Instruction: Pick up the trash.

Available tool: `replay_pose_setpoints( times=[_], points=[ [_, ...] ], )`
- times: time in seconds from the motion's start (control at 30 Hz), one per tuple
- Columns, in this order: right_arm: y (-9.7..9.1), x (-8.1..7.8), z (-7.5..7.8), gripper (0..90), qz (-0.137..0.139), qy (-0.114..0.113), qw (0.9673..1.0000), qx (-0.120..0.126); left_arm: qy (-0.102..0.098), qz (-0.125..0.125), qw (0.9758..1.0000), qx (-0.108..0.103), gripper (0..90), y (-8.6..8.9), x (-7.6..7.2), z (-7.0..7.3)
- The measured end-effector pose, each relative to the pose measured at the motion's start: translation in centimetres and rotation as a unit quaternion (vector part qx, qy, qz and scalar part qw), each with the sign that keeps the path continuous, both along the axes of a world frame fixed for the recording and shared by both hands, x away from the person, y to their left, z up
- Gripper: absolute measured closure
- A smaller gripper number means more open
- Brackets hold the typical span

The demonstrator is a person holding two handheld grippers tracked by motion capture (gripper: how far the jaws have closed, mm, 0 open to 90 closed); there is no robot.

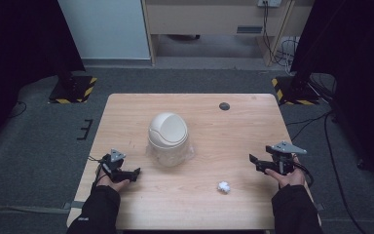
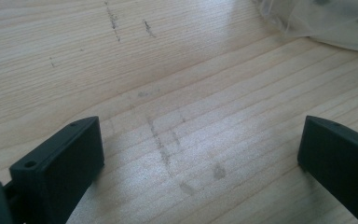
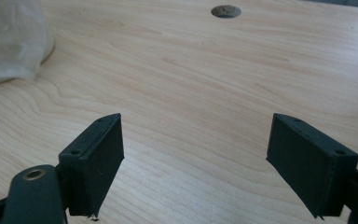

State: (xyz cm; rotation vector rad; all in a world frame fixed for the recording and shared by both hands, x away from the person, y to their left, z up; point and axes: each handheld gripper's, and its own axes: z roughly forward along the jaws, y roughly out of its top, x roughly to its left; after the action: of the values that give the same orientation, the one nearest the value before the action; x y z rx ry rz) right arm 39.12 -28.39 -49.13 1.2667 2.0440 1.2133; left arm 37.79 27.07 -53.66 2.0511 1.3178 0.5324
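A cream dome-lidded bin [image 1: 168,135] stands mid-table, with a clear plastic liner bunched around its base; the liner's edge shows in the left gripper view [image 2: 326,23] and the right gripper view [image 3: 9,42]. A crumpled white paper ball [image 1: 223,186] lies near the front edge, right of centre. My left gripper [image 1: 135,172] rests low at the front left, open, with bare wood between its jaws [image 2: 200,154]. My right gripper [image 1: 253,161] is held at the right side, open and empty [image 3: 196,154], pointing toward the bin.
The wooden table [image 1: 214,141] has a dark cable hole [image 1: 224,106] near its far edge, also seen in the right gripper view [image 3: 226,11]. Grey floor surrounds the table, with striped stand bases [image 1: 73,87] at the back corners.
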Motion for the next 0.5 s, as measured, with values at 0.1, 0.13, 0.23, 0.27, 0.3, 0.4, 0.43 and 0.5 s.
replay_pose_setpoints(
  times=[0.1, 0.13, 0.23, 0.27, 0.3, 0.4, 0.43, 0.5],
  points=[
    [0.4, 0.0, 0.6, 18.2, 0.004, -0.013, 0.9999, 0.004, 0.0, 0.0, 1.0, 0.0, 0.0, 0.0, 0.0, 0.0],
    [0.4, 0.0, 0.6, 18.2, 0.004, -0.013, 0.9999, 0.004, 0.0, 0.0, 1.0, 0.0, 0.0, 0.0, 0.0, 0.0],
    [0.8, 0.1, 1.4, 18.0, 0.01, -0.028, 0.9995, 0.006, 0.0, 0.0, 1.0, 0.0, 0.0, 0.0, 0.0, 0.0],
    [0.9, 0.2, 1.6, 18.0, 0.01, -0.033, 0.9994, 0.007, 0.0, 0.001, 1.0, 0.001, 0.0, 0.0, 0.0, 0.0],
    [1.0, 0.2, 1.8, 17.9, 0.01, -0.037, 0.9992, 0.009, 0.0, 0.001, 1.0, 0.001, 0.0, 0.0, 0.0, 0.0],
    [1.3, 0.2, 2.2, 17.9, 0.006, -0.05, 0.9987, 0.013, 0.0, 0.001, 1.0, 0.001, 0.0, 0.0, 0.0, 0.0],
    [1.3, 0.2, 2.4, 17.9, 0.007, -0.054, 0.9984, 0.015, 0.0, 0.001, 1.0, 0.001, 0.0, 0.0, 0.0, 0.0],
    [1.4, 0.2, 2.5, 17.9, 0.007, -0.057, 0.9982, 0.016, 0.0, 0.001, 1.0, 0.001, 0.0, 0.0, 0.0, 0.0]
  ],
)
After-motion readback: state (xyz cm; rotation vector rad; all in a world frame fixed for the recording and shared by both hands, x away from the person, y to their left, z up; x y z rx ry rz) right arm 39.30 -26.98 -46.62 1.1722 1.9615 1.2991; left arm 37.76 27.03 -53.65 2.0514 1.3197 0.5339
